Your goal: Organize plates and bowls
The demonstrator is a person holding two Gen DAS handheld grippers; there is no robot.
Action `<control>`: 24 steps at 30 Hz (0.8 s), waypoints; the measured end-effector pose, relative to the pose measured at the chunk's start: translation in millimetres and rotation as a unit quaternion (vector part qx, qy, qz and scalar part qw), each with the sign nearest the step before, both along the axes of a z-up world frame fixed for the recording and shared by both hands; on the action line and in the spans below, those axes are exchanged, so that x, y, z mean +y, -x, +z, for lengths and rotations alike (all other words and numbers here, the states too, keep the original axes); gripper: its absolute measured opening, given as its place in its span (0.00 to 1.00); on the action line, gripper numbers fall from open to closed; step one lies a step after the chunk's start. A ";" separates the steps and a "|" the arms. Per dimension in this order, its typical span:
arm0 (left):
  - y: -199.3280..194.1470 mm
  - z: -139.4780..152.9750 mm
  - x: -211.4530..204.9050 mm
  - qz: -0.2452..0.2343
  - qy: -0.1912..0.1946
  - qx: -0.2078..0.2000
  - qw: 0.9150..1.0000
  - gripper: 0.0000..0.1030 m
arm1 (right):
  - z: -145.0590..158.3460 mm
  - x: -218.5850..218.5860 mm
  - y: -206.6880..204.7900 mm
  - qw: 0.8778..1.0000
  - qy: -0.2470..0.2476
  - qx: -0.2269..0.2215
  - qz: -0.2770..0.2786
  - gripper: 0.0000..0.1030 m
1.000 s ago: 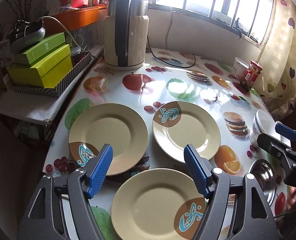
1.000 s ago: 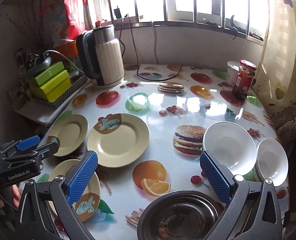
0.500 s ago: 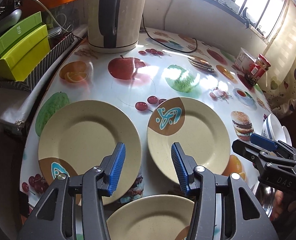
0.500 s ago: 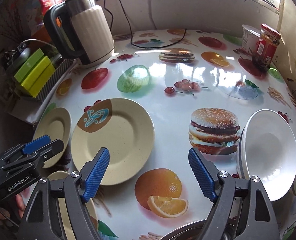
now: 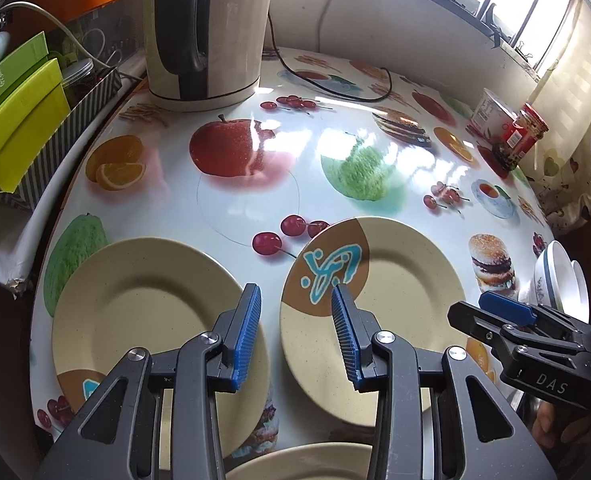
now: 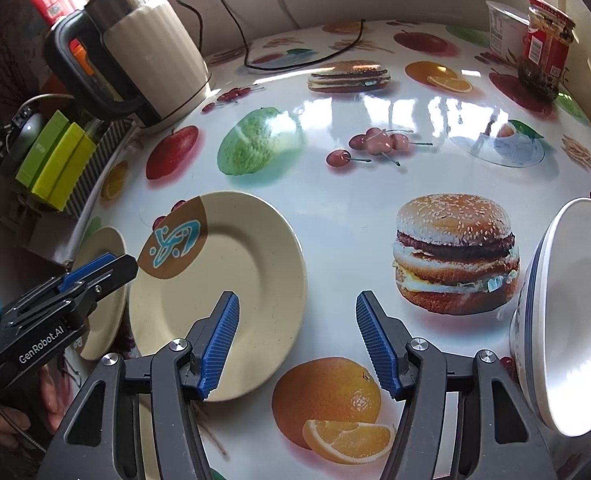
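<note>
On the fruit-print tablecloth (image 5: pixel 255 200), two beige plates (image 5: pixel 135 304) lie side by side at lower centre, white bowls (image 6: pixel 567 320) at the right edge, while the left gripper (image 5: pixel 295 332) and right gripper (image 6: pixel 295 344), jaws just narrowing yet apart, grasp nothing.

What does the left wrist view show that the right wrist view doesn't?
Left wrist only: a third beige plate at the bottom edge, and the left plate nearly whole.

Right wrist only: the white bowl up close, and the printed orange beneath the right tongs.

Both: the middle plate with the blue motif, the kettle, the red jar, the green boxes. Both pairs of tongs have been closing, nothing between them.
</note>
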State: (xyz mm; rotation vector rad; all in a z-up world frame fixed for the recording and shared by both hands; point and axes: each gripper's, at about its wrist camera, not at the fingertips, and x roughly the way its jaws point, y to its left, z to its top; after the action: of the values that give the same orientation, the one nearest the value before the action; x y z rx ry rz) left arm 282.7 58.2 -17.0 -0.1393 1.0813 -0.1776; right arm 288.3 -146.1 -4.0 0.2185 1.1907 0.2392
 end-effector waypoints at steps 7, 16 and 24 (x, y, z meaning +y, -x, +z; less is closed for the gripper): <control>-8.0 -7.1 -1.5 0.001 0.016 0.016 1.000 0.37 | -8.3 -0.2 -2.8 1.000 -0.001 0.012 0.002 0.53; -13.2 -14.0 -2.3 0.003 0.021 0.027 0.999 0.37 | -12.6 0.3 -4.9 1.000 -0.015 0.016 0.005 0.40; -15.9 -18.1 -3.2 0.006 0.016 0.034 0.999 0.24 | -13.6 -2.3 -6.4 1.000 -0.021 0.016 0.007 0.34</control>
State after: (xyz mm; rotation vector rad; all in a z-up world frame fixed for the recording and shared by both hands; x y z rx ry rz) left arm 298.5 55.1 -35.1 -0.1817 1.1454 -0.1816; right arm 294.7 -148.4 -17.7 0.2520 1.2200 0.2736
